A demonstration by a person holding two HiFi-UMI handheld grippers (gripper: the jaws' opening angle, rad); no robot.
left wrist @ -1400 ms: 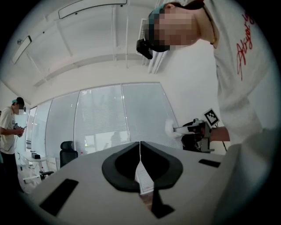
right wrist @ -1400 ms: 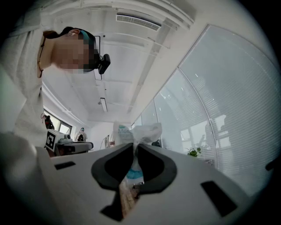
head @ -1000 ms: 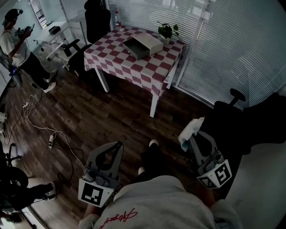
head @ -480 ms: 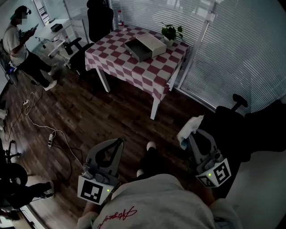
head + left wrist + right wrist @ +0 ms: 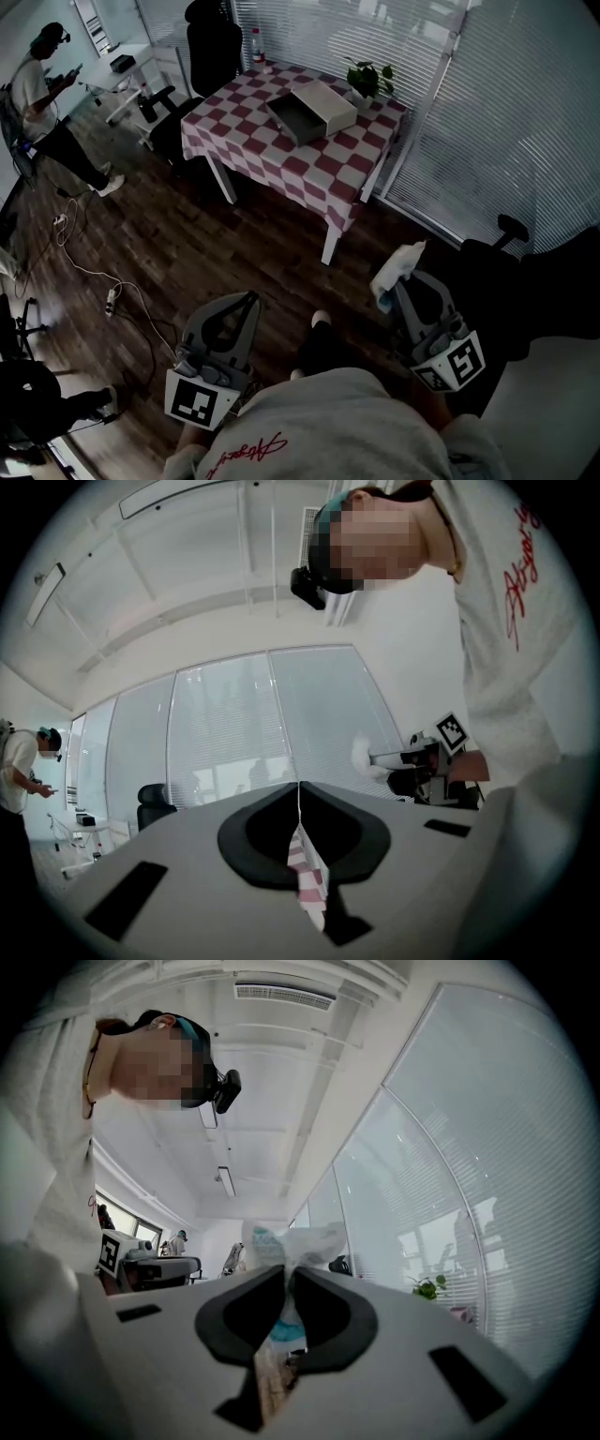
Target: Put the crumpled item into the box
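Note:
A crumpled white item with blue print [image 5: 397,271] sticks out of my right gripper [image 5: 401,284], which is shut on it and held up at the lower right of the head view. In the right gripper view the crumpled item [image 5: 286,1246] bulges above the closed jaws. My left gripper [image 5: 242,309] is at the lower left, shut with nothing in it; in the left gripper view [image 5: 298,803] its jaws meet in a thin line. The open grey box [image 5: 310,108] lies far ahead on a table with a red-and-white checked cloth [image 5: 281,155].
A potted plant [image 5: 370,79] and a bottle [image 5: 257,47] stand on the table's far side. Black chairs stand behind the table [image 5: 208,37] and at the right [image 5: 506,262]. A person [image 5: 52,112] stands at the far left. Cables [image 5: 103,281] lie on the wooden floor.
The view has shifted slightly, so the table and box sit a little further right and lower. Both grippers hold the same pose, the right still shut on the crumpled item.

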